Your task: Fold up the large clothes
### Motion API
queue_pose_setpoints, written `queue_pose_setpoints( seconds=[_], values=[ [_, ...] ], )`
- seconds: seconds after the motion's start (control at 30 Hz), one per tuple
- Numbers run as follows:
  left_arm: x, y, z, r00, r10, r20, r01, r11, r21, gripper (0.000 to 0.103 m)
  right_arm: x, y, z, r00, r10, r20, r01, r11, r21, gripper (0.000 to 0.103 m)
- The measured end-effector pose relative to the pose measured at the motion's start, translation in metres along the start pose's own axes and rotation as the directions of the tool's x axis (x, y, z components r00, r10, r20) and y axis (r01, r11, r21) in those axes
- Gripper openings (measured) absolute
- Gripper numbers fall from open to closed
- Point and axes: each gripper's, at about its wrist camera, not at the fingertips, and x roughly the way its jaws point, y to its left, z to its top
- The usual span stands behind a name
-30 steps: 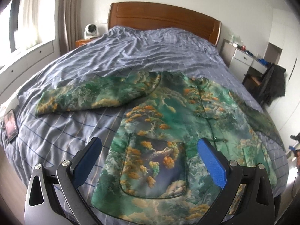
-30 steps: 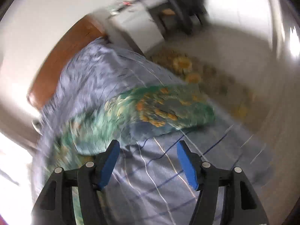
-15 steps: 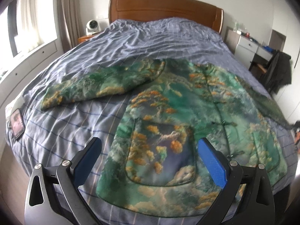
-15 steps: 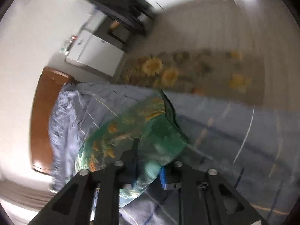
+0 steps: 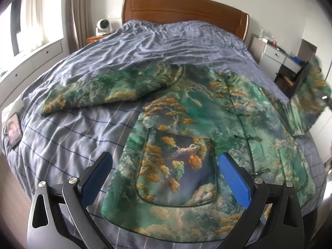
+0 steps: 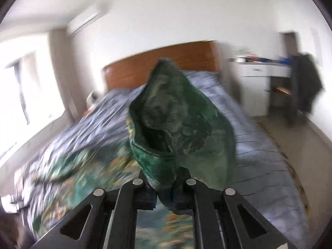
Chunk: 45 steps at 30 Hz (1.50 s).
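Observation:
A large green jacket (image 5: 199,124) with orange tree print lies face up on the bed, one sleeve (image 5: 108,89) stretched out to the left. My left gripper (image 5: 164,176) is open and empty above the jacket's lower hem. My right gripper (image 6: 164,193) is shut on the cuff of the other sleeve (image 6: 176,122) and holds it up off the bed. In the left wrist view that lifted sleeve (image 5: 311,101) hangs in the air at the right edge.
The bed has a blue checked cover (image 5: 62,145) and a wooden headboard (image 5: 184,10). A phone (image 5: 13,128) lies at the bed's left edge. A white fan (image 5: 102,27) stands on the nightstand. A white desk (image 6: 257,81) and a dark chair (image 6: 305,87) stand right of the bed.
My right gripper closed on the right sleeve's cuff and lifted it off the bed. My left gripper stayed open and shifted slightly over the jacket.

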Motion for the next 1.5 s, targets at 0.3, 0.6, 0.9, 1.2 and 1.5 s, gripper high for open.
queue_pose_setpoints(
  seconds=[0.3,0.6,0.9,1.2,1.5],
  values=[
    [0.017,-0.021,-0.001,0.991,-0.119,-0.057,0.121,0.992,0.035,0.102,0.091,0.108,-0.126,0.959,0.036,-0.282,-0.076,0.988,-0.131,0.039],
    [0.069,-0.106,0.029,0.834,-0.499,-0.236,0.514,0.858,0.000,0.102,0.004,0.104,-0.176,0.938,0.159,-0.307,-0.196,0.976,-0.093,0.071],
    [0.187,-0.206,0.032,0.716,-0.492,-0.496,0.513,0.852,-0.104,0.074,-0.056,0.066,-0.167,0.964,0.128,-0.233,-0.131,0.991,0.003,0.072],
    [0.190,-0.223,0.040,0.720,-0.459,-0.520,0.466,0.876,-0.128,0.006,-0.068,0.057,-0.165,0.976,0.124,-0.178,-0.122,0.992,0.020,0.072],
    [0.172,-0.209,0.148,0.873,-0.380,-0.304,0.413,0.910,0.048,0.005,-0.065,0.026,-0.133,0.991,0.022,-0.135,-0.032,0.997,-0.076,0.072]
  ],
)
